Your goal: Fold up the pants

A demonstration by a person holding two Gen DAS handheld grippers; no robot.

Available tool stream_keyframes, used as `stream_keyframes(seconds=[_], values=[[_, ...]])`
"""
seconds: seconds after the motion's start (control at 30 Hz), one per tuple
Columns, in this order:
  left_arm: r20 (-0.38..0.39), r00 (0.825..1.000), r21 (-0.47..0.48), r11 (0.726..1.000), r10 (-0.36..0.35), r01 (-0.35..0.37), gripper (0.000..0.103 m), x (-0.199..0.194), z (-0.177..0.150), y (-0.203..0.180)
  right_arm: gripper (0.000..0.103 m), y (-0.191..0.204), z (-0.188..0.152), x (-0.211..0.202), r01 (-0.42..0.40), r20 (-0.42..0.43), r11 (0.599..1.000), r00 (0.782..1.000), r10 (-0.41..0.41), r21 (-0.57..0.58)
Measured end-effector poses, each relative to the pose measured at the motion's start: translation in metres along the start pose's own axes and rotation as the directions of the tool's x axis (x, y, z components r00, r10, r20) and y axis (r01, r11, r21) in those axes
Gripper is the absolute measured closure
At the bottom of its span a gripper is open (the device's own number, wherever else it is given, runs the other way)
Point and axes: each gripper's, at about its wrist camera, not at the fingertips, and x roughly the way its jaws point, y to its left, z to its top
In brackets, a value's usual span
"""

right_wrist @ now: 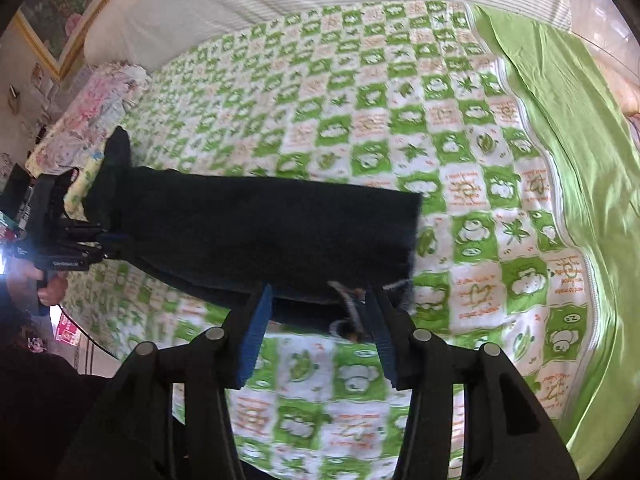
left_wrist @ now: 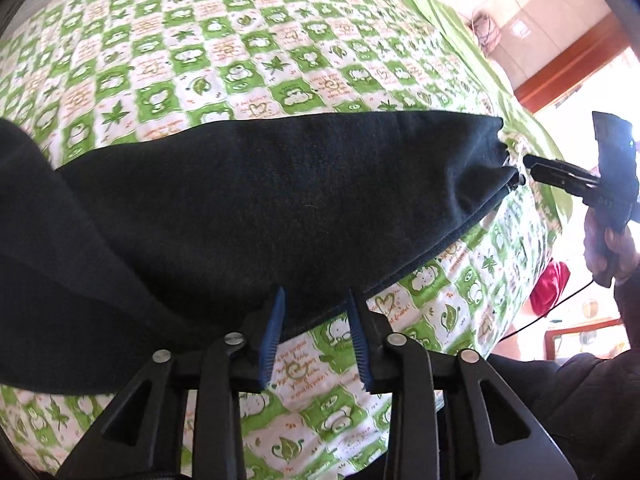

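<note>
Left gripper (left_wrist: pixel 316 320) fingers: spread, near hem of the black pants (left_wrist: pixel 260 200) between them, pads off the cloth.
Right gripper (right_wrist: pixel 320 320) fingers: spread over the pants' drawstring end.
Pants: folded flat on the green checked quilt (right_wrist: pixel 460 140).
Open room: bare quilt beyond the pants.

Black pants (left_wrist: pixel 248 200), green-white check quilt (left_wrist: pixel 240 40) w/ cartoons.

left gripper (left_wrist: pixel 316 300): black plastic linkage arms, round silver pins, ribbed blue pads | right gripper (right_wrist: pixel 320 300): same build, blue pads, silver pins | hand (left_wrist: pixel 608 248) on a black handle, thin black cable hanging off | sleeve (left_wrist: pixel 580 400): dark, looks black
</note>
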Motion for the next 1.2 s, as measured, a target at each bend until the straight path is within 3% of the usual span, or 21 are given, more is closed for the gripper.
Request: stream_keyframes(seconds=[0.13,0.4,0.77,0.9,1.2], values=[[0.029,1.0,-0.056,0.998,-0.002,0.004,0.067,-0.013,-0.004,0.008,0.053,0.017,0.006,0.005,-0.054,0.019,0.998,0.998,0.054,0.024],[0.128,0.99,-0.222,0.974,0.064,-0.034,0.06,-0.051,-0.008,0.054,0.053,0.062,0.022,0.034,-0.184,0.006,0.983,0.983,0.184,0.012],[0.233,0.96,-0.464,0.885,0.157,-0.032,0.057,-0.103,-0.003,0.139,0.053,0.13,0.057,0.077,-0.328,-0.016,0.944,0.945,0.327,-0.031],[0.257,0.946,-0.502,0.864,0.197,-0.043,0.052,-0.12,0.003,0.164,0.053,0.157,0.07,0.091,-0.36,-0.046,0.931,0.933,0.358,-0.064],[0.264,0.925,-0.522,0.847,0.274,-0.102,0.042,-0.147,0.025,0.208,0.053,0.198,0.088,0.12,-0.417,-0.129,0.904,0.906,0.403,-0.1]])
